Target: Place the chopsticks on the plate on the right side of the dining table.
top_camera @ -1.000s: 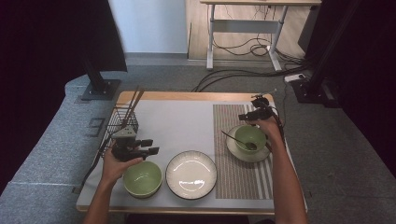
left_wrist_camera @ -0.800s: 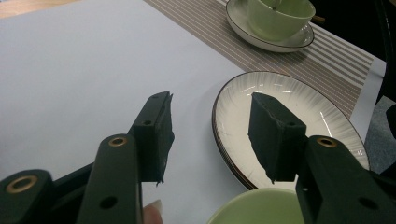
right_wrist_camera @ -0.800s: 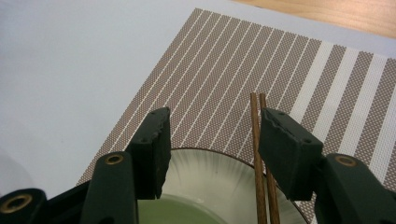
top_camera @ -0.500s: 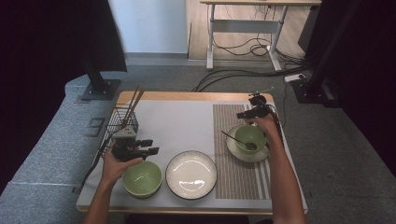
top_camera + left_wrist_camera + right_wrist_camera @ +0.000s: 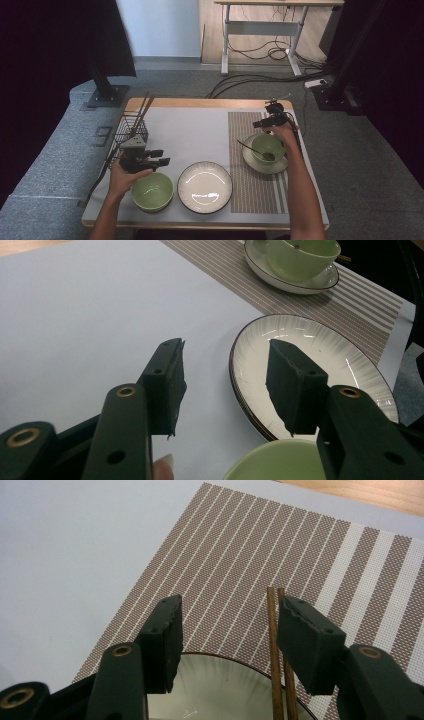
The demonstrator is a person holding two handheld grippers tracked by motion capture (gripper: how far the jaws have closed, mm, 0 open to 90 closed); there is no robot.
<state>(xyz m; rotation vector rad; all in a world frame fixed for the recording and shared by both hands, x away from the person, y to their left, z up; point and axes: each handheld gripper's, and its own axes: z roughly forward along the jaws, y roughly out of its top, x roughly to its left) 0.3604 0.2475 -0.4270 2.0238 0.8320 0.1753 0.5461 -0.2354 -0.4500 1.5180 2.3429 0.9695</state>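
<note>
My left gripper (image 5: 162, 159) hovers open with nothing between its pads (image 5: 225, 375), just behind a green bowl (image 5: 152, 191) (image 5: 280, 462) and left of a white ribbed plate (image 5: 205, 186) (image 5: 350, 365). My right gripper (image 5: 258, 123) (image 5: 227, 630) stands open over the far rim of a saucer (image 5: 250, 159) (image 5: 215, 690) that carries a second green bowl (image 5: 267, 146) (image 5: 300, 255). Two brown chopsticks (image 5: 274, 655) lie on that rim and the striped mat (image 5: 240, 555), beside my right jaw and loose. A dark spoon (image 5: 250, 148) leans in the bowl.
A black wire basket (image 5: 131, 129) holding more chopsticks stands at the table's left, behind my left hand. The striped mat (image 5: 250, 190) covers the right part of the grey table cover (image 5: 190, 130). The table's wooden far edge (image 5: 200, 103) lies behind.
My right gripper has shifted a little to the left behind the bowl on the saucer. The left gripper and the dishes have stayed where they were.
</note>
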